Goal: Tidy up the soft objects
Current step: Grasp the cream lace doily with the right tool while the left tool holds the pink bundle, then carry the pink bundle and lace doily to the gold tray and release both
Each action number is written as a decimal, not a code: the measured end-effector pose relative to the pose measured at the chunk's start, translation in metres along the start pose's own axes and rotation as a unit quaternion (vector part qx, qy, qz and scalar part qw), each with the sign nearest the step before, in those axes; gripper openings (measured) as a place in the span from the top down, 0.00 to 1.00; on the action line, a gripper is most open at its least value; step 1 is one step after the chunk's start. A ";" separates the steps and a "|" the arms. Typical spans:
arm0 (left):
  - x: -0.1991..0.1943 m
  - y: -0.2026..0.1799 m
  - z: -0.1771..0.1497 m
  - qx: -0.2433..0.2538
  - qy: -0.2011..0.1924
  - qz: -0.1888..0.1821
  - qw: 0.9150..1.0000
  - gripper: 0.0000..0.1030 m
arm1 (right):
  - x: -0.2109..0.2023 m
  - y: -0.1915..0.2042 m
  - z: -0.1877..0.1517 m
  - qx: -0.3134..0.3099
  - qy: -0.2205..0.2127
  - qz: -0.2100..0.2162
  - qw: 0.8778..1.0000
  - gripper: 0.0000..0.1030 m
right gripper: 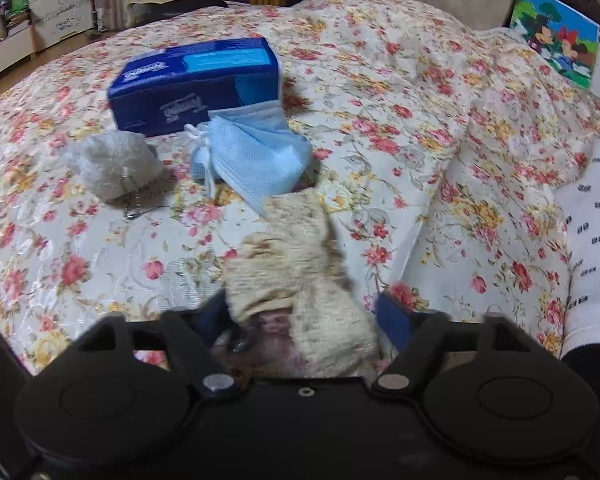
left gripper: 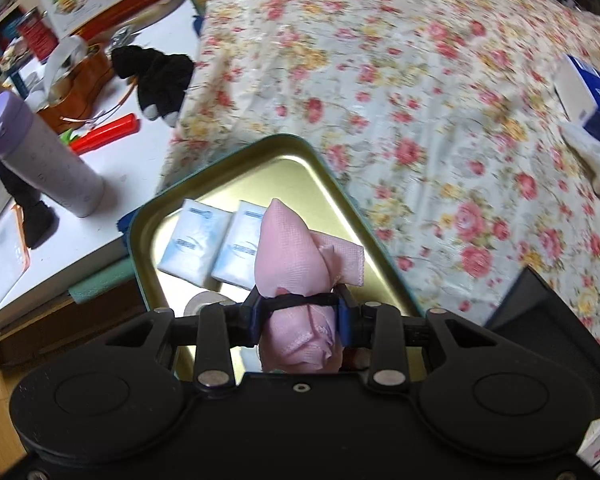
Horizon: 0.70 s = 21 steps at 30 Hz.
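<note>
— Gripping a pink cloth bundle (left gripper: pixel 296 248), the left gripper (left gripper: pixel 300 312) hangs over a gold tin tray (left gripper: pixel 340 184) holding two white tissue packs (left gripper: pixel 198 246). The right?

— The right gripper (right gripper: pixel 300 320) straddles a beige knitted cloth (right gripper: pixel 296 264) on the floral bedspread (right gripper: pixel 420 100), jaws around it; contact is blurred. A blue face mask (right gripper: pixel 252 156) and blue tissue box (right gripper: pixel 196 84) lie beyond.

Tin tray (left gripper: pixel 328 176) sits at bed (left gripper: pixel 420 80) edge, bench (left gripper: pixel 148 152) at its 9 o'clock. Two tissue packs (left gripper: pixel 196 240) side by side in tray. On bed: tissue box (right gripper: pixel 196 84) at 12, mask stack (right gripper: pixel 256 160) before it, fluffy toy (right gripper: pixel 112 168) at mask's 9.
</note>
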<state>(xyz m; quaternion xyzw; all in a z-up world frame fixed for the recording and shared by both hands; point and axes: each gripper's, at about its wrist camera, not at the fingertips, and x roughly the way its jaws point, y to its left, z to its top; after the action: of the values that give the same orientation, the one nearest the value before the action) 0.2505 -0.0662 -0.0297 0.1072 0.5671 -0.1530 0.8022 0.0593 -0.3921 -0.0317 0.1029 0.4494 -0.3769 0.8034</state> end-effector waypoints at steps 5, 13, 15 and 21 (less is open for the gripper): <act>0.001 0.017 0.009 -0.021 -0.007 -0.004 1.000 0.66 | -0.007 0.000 0.009 0.009 0.022 -0.002 1.000 0.53; 0.000 0.027 0.036 -0.049 -0.029 -0.004 0.998 0.66 | -0.080 0.028 0.028 -0.011 -0.028 0.026 0.999 0.52; 0.001 0.025 0.041 -0.052 -0.032 -0.012 0.998 0.66 | -0.101 0.045 0.030 -0.030 -0.041 0.054 0.997 0.52; 0.009 0.014 0.046 -0.030 -0.035 -0.017 0.999 0.65 | -0.143 0.103 0.022 -0.086 -0.032 0.157 0.983 0.52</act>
<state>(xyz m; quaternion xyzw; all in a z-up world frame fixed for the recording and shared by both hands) 0.2991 -0.0700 -0.0233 0.0681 0.5445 -0.1529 0.8219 0.1007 -0.2581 0.0769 0.0904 0.4329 -0.2088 0.8722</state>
